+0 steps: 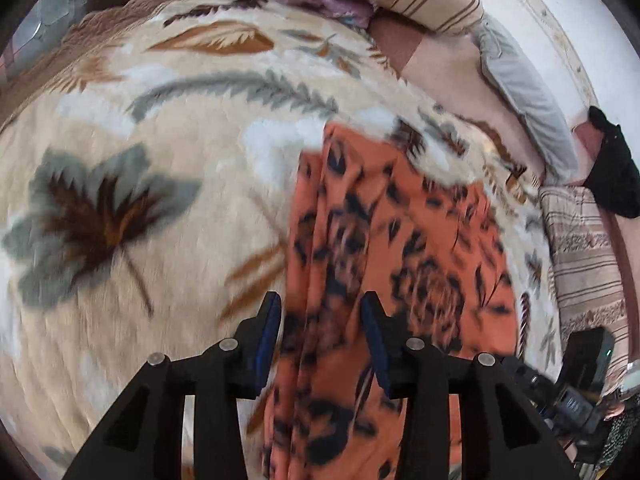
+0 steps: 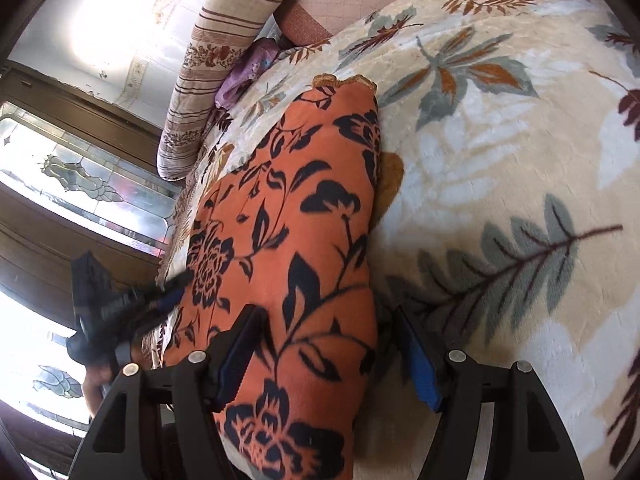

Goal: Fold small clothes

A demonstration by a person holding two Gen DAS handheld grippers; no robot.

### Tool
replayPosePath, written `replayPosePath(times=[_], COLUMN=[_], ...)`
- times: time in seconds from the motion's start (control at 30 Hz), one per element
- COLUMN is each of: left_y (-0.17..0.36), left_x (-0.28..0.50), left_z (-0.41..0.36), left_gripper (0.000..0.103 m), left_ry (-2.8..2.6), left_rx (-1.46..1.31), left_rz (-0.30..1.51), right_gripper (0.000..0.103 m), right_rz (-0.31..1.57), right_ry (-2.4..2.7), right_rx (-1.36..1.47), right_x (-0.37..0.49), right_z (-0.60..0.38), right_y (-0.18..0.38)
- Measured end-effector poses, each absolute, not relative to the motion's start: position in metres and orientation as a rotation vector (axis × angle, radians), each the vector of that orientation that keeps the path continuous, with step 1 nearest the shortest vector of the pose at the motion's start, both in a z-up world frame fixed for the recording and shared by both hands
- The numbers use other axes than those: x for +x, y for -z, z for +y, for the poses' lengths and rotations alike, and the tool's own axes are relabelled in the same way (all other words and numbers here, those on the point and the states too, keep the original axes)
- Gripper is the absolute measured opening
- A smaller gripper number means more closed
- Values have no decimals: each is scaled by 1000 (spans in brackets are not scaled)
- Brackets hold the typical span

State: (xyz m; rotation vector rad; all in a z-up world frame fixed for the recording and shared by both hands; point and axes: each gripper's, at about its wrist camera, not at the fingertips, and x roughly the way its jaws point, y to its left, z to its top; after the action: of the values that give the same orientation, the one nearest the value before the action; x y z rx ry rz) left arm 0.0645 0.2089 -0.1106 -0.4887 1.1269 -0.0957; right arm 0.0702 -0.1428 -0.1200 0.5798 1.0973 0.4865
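Closest to the left wrist camera, the left gripper [image 1: 320,312] hangs over an orange garment [image 1: 400,240] printed with black flowers; its two blue-padded fingers stand partly apart with folds of the cloth running up between them, and the pads do not appear to press on the fabric, though the picture is blurred here. From the right wrist camera, the right gripper [image 2: 324,336] stands wide open astride the near end of the same orange garment [image 2: 288,216], one finger over the cloth and the other just past its right edge, above the blanket; it holds nothing. The garment lies as a long, narrow folded strip on a cream fleece blanket [image 1: 140,160] patterned with grey and brown leaves, which covers a bed. To the left of the garment in the right wrist view, the other handheld gripper shows as a dark blur at the edge of the bed. Beyond the far end of the garment lies a striped bolster pillow [image 2: 216,64] with a crumpled purple cloth [image 2: 244,68] tucked against it. Farther still behind the garment are a white wall and a dark wooden door with patterned glass [image 2: 80,184].
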Motion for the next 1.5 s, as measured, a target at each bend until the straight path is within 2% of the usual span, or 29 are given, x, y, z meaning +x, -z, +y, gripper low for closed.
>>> replayPosePath(times=[0.1,0.27,0.4,0.57,0.7,0.87,1.07,1.3,1.37,1.4,1.47,1.5], left_y=[116,89,123,97,118,112,114,116,116,117,117,117], left_x=[49,18,11,-9,-11,-16,-17,-18,-18,-18,-18,-18], left_z=[208,200,196,194,194,189,189,192,192,193,193,192], left_gripper=[44,42,45,44,46,46,54,56,56,57,57,57], left_ry=[64,75,27,25,4,-2,-9,-1,1,2,5,6], left_rx=[-504,-478,-445,-419,-411,-354,-354,-353,-352,-353,-350,-345], left_rz=[1108,1026,1125,1031,1091,1066,1055,1049,1047,1047,1045,1041], right_gripper=[71,72,75,75,75,75,75,75,75,79,79,79], right_rz=[1118,1073,1149,1091,1165,1106,1063,1009,1019,1055,1181,1167], right_ry=[-481,-503,-494,-488,-460,-472,-458,-552,-581,-586,-566,-567], right_rx=[577,588,503,488,436,444,462,476,512,517,542,559], right_x=[59,34,21,9,6,4,11,34,43,49,59,58], right_z=[-146,-152,-143,-146,-141,-144,-151,-115,-107,-102,-96,-96], right_y=[123,103,125,103,121,100,80,50,55,66,98,99])
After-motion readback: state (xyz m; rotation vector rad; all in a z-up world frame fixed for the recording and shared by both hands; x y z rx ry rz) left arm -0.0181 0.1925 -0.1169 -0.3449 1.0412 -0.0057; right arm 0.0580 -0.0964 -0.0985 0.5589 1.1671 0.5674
